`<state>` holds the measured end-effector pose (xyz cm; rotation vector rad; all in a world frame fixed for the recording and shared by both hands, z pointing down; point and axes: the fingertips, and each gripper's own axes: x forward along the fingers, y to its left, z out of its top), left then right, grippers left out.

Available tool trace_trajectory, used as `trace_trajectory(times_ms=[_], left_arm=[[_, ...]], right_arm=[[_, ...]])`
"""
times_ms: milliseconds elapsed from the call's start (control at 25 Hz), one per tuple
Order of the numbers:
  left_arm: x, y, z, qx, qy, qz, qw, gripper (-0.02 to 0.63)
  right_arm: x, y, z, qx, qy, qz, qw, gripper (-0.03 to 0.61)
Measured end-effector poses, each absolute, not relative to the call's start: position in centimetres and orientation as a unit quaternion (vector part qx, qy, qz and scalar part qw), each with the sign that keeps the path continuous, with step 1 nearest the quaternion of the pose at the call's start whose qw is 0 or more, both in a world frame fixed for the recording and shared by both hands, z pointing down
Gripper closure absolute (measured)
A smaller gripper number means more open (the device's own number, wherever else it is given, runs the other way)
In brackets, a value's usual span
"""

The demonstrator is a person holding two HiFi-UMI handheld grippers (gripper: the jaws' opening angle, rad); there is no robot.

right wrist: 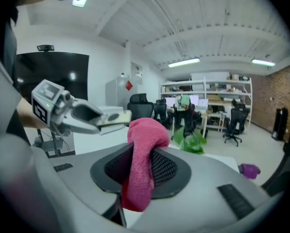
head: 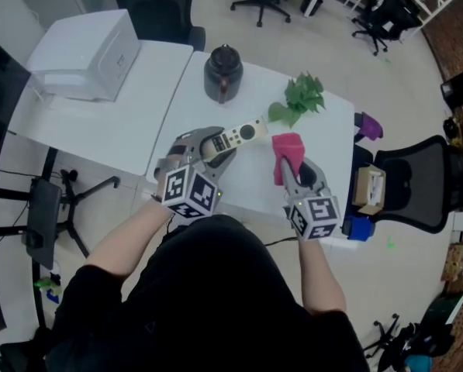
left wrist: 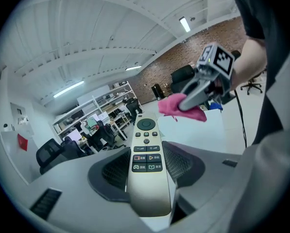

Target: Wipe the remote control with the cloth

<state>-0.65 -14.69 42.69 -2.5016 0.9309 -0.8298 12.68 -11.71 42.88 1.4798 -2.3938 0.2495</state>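
Observation:
A long cream remote control (head: 233,137) with a round dark pad at its far end is clamped in my left gripper (head: 206,147), lifted over the white table (head: 324,130); in the left gripper view the remote control (left wrist: 145,164) runs straight out between the jaws. My right gripper (head: 291,169) is shut on a pink cloth (head: 286,154), which sticks up and folds over between the jaws; the right gripper view shows the cloth (right wrist: 141,166) pinched and hanging down. The cloth sits just right of the remote's far end, apart from it.
A dark round kettle (head: 222,73) stands at the table's back, green leaves (head: 301,98) to its right. A white box (head: 88,53) rests on the left table. A purple object (head: 368,125) lies at the right edge; a black chair (head: 417,180) stands beside it.

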Motion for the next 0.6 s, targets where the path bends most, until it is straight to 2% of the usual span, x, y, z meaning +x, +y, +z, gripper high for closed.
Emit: trace_trajectory(times_ms=[120, 240, 400, 600], left_arm=[[0.0, -15.4, 42.9, -0.874, 0.316, -0.308, 0.202, 0.405], [0.9, -15.7, 42.9, -0.867, 0.300, -0.321, 0.236, 0.405], [1.9, -15.4, 42.3, -0.856, 0.286, -0.331, 0.274, 0.405], [2.7, -14.5, 41.4, -0.841, 0.274, -0.329, 0.330, 0.405]], right_arm=[[8.8, -10.8, 37.1, 0.464, -0.872, -0.013, 0.155, 0.480], [4.4, -10.1, 35.4, 0.397, -0.889, -0.081, 0.215, 0.480], [0.5, -9.8, 36.5, 0.342, -0.887, -0.116, 0.287, 0.480], [-1.1, -9.8, 38.0, 0.304, -0.880, -0.127, 0.341, 0.480]])
